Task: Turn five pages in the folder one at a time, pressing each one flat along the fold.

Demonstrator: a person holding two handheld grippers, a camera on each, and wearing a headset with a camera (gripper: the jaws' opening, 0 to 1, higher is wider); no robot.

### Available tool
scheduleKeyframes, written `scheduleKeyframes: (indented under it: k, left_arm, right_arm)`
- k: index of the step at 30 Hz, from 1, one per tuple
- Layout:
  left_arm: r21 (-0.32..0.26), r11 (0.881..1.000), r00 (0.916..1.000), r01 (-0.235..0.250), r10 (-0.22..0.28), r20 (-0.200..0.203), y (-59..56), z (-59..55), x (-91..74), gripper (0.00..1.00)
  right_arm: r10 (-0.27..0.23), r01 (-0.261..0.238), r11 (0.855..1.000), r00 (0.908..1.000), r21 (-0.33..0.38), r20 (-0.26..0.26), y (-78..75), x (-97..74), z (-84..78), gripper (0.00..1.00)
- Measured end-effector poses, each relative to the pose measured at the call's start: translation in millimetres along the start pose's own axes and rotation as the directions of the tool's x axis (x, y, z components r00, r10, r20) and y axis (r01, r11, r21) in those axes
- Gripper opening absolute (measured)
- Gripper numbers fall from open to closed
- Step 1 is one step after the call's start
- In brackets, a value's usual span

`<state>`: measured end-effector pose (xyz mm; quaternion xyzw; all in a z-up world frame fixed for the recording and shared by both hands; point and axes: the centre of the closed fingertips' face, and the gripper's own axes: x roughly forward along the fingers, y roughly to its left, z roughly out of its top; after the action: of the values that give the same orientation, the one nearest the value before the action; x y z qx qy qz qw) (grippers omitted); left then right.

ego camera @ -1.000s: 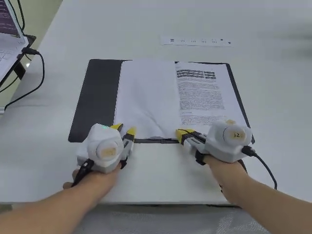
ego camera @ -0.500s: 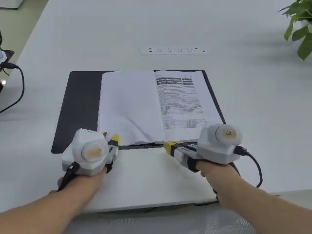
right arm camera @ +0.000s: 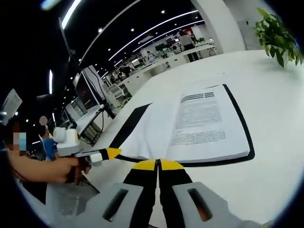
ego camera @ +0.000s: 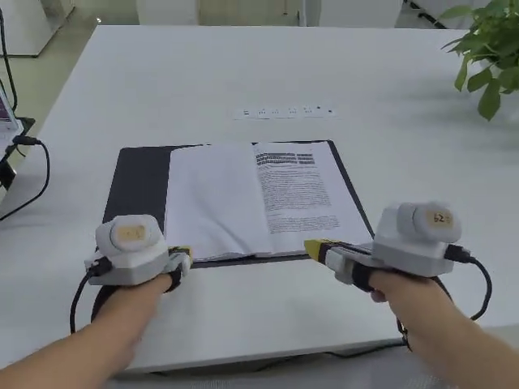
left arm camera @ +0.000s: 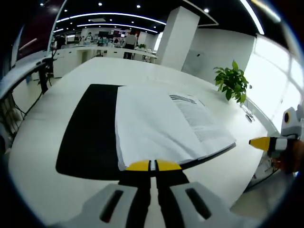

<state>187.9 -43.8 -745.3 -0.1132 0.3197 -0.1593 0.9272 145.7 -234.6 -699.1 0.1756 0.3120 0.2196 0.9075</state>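
Head view: folder (ego camera: pixel 138 194) lies open on table (ego camera: pixel 243 73), printed pg on its right side. L tongs (ego camera: pixel 182 254) at near-left edge, R tongs (ego camera: pixel 313 248) by near-right corner.
L gripper view: L tongs (left arm camera: pixel 153 165) pinched together, empty, just short of folder.
R gripper view: R tongs (right arm camera: pixel 157 164) likewise closed, empty.

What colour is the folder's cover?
Black. The folder cover shows best in the head view.

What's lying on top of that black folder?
An open stack of pages: blank on the left, printed text on the right. The folder beneath them is covered.
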Motion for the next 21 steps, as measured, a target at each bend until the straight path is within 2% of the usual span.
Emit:
scheduleKeyframes:
  k: [4,6,9,10,12,14,19,21]
  left_arm:
    - [0.029,1.000,0.9999,0.003,-0.004,0.014,-8.6,6.0,-23.2,0.03]
    - [0.058,0.998,0.9995,-0.004,0.002,0.030,-11.7,10.6,-36.3,0.05]
    - [0.110,0.993,0.9993,-0.032,0.029,0.024,-12.6,12.2,-52.3,0.11]
    - [0.137,0.989,0.9984,-0.054,0.051,0.022,-11.2,12.6,-59.4,0.14]
    - [0.170,0.983,0.9976,-0.066,0.062,0.030,-13.3,14.8,-69.9,0.19]
    - [0.170,0.983,0.9970,-0.076,0.072,0.031,-14.9,17.2,-77.6,0.27]
    - [0.210,0.972,0.9931,-0.108,0.095,0.069,-18.2,29.2,-96.3,0.45]
    - [0.213,0.970,0.9910,-0.116,0.099,0.090,-20.7,34.3,-102.3,0.55]
  right_arm:
    - [-0.038,0.038,0.999,0.9993,-0.005,-0.005,-6.6,-16.6,2.3,0.00]
    - [-0.083,0.083,0.996,0.9965,-0.011,0.012,-16.6,-27.9,6.7,0.00]
    - [-0.119,0.119,0.993,0.9925,-0.013,0.031,-24.8,-38.2,12.0,0.00]
    - [-0.132,0.133,0.991,0.9903,-0.027,0.042,-28.2,-43.2,14.6,0.00]
    - [-0.167,0.169,0.985,0.9844,-0.042,0.055,-37.2,-51.4,17.8,0.00]
    - [-0.181,0.184,0.981,0.9818,-0.055,0.058,-40.5,-58.0,19.6,0.00]
    - [-0.206,0.214,0.974,0.9737,-0.078,0.098,-52.9,-75.2,29.4,0.00]
    - [-0.206,0.215,0.972,0.9737,-0.094,0.099,-55.5,-79.6,31.0,0.02]
